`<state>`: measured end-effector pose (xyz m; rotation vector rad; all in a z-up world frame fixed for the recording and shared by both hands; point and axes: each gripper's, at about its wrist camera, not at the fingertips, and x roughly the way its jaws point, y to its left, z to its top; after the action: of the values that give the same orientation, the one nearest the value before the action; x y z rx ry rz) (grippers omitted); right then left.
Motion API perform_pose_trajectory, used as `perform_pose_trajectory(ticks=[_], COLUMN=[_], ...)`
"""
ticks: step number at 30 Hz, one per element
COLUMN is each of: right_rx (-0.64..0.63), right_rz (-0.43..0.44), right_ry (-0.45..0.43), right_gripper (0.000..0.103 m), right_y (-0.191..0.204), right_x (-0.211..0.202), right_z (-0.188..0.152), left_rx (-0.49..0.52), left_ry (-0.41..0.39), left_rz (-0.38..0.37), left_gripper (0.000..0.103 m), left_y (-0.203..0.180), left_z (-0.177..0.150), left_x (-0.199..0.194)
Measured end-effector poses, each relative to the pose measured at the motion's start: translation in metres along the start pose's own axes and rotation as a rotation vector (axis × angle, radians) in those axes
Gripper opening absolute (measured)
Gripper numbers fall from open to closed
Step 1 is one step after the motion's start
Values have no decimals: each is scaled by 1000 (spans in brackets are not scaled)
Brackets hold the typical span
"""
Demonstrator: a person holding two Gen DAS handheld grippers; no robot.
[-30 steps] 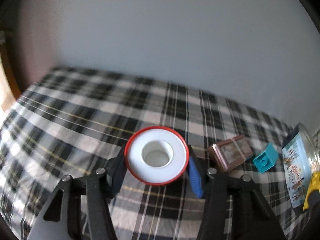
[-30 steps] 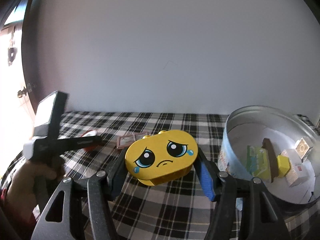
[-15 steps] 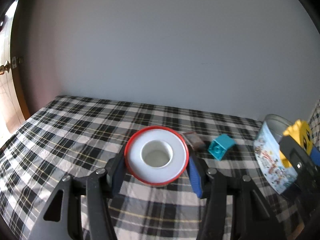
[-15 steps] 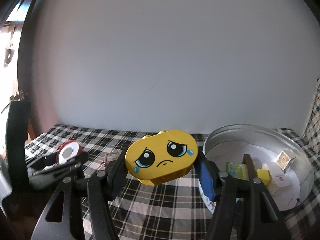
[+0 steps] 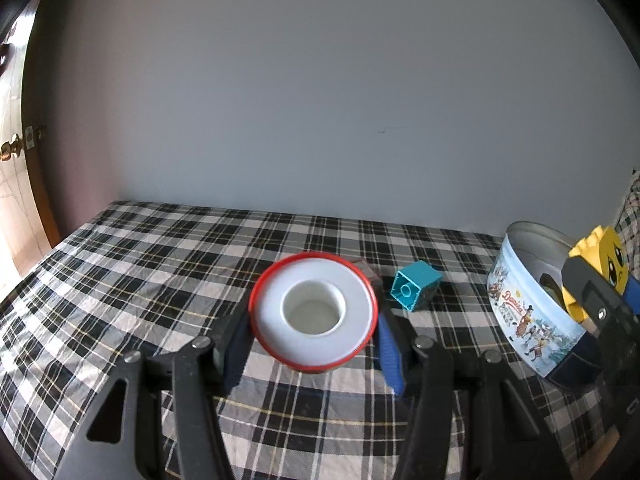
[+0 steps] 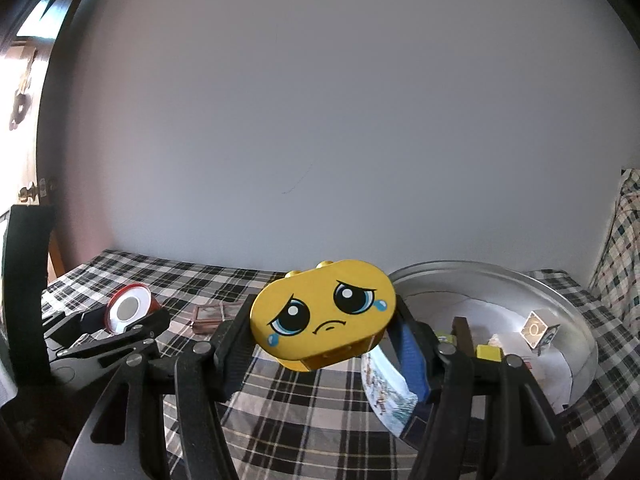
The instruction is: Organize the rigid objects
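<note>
- The left gripper point(image 5: 314, 346) pinches a red-rimmed white tape roll point(image 5: 313, 328) above the plaid cloth point(image 5: 160, 264).
- The right gripper point(image 6: 320, 334) clamps a yellow sad-face block point(image 6: 323, 314).
- The round tin point(image 6: 560, 304) sits at the block's 3 o'clock, a teal brick point(image 5: 415, 291) at the roll's 2 o'clock.

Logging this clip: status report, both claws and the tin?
Left claw shut on red-rimmed white tape spool. Right claw shut on yellow sad-face toy block, beside round printed metal tin. Path clear; teal plastic brick left on cloth.
</note>
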<state>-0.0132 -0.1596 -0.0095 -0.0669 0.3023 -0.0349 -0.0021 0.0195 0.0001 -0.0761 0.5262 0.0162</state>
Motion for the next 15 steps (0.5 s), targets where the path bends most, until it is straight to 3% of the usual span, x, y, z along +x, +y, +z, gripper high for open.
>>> perform_pose_trajectory(ticks=[15], right_rx=[-13], right_rz=[-5], right_ry=[-30], right_gripper=[65], right_y=[-13], right_x=[-11], right_z=[-3], left_rx=[14], left_ry=[-33], left_rz=[-14], left_gripper=[54], left_y=[-18], left_z=[-1], left_x=[-11])
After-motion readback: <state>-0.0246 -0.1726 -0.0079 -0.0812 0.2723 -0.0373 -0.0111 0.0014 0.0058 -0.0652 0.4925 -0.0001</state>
